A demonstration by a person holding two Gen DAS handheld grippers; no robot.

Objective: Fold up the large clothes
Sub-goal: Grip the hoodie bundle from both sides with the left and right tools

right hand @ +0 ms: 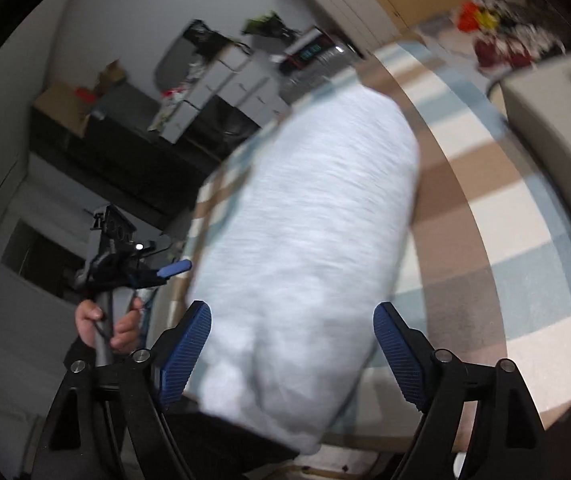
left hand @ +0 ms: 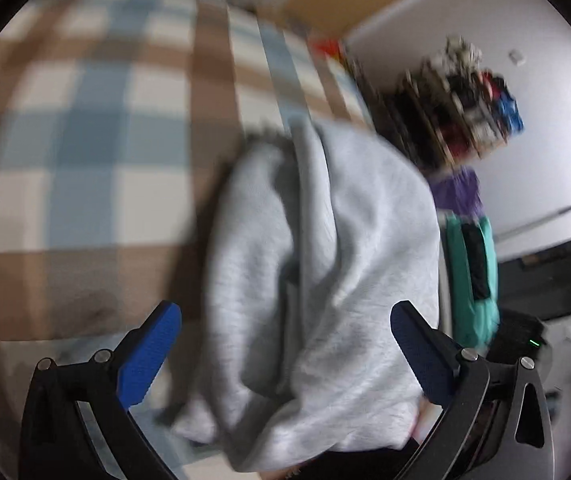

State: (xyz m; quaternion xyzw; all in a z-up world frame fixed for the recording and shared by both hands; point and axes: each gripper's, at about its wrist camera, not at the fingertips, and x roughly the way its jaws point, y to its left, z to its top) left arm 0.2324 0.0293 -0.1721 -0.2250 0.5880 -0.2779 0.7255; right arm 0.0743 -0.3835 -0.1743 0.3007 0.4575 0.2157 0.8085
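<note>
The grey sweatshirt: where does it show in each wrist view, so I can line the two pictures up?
Left wrist view: the grey sweatshirt fills the centre and lower middle, bunched in folds between the open blue fingers.
Right wrist view: the grey sweatshirt is a blurred bundle from upper centre down to the bottom, between the open fingers.
Shared landmark: the brown, blue and cream plaid cover under it.
</note>
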